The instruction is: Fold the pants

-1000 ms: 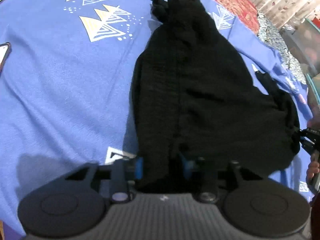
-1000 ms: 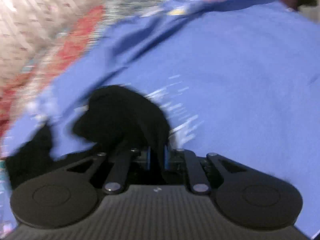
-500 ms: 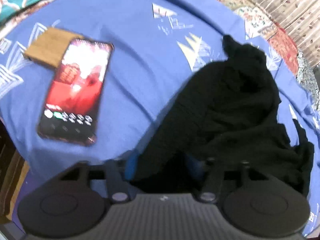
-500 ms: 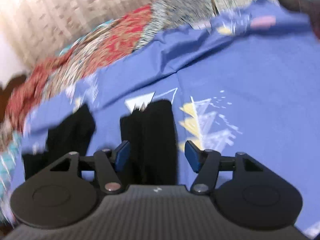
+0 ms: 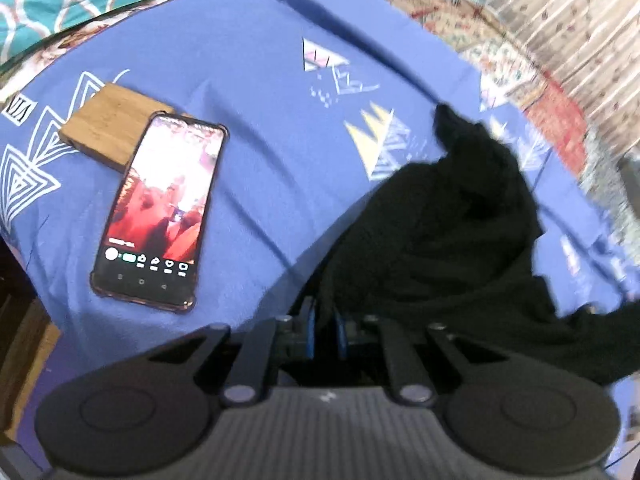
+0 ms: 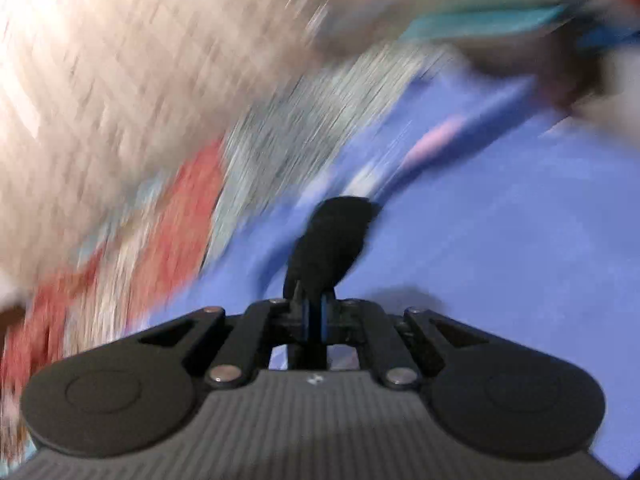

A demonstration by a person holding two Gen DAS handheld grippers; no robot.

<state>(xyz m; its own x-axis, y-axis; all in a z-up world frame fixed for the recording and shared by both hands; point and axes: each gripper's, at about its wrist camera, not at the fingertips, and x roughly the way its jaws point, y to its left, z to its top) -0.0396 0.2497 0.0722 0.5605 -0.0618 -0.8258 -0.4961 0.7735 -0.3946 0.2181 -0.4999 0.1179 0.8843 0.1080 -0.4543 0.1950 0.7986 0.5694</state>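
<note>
The black pants (image 5: pixel 452 232) lie bunched on the blue patterned bedsheet (image 5: pixel 256 92), stretching from the middle to the right of the left wrist view. My left gripper (image 5: pixel 325 330) is shut on an edge of the pants at its near end. In the blurred right wrist view my right gripper (image 6: pixel 314 318) is shut on another part of the black pants (image 6: pixel 332 240), which stands up from the fingers above the sheet (image 6: pixel 500 240).
A phone (image 5: pixel 160 208) with a lit screen lies on the sheet at the left, partly on a wooden block (image 5: pixel 108 132). A teal patterned cloth (image 5: pixel 80 4) is at the far left. A red and grey rug (image 5: pixel 532 84) and curtain lie beyond the bed.
Both grippers were open around the pants half a second ago and have shut on them. The left view has swung left, showing phone and block. The right gripper is moving fast, blurring its view.
</note>
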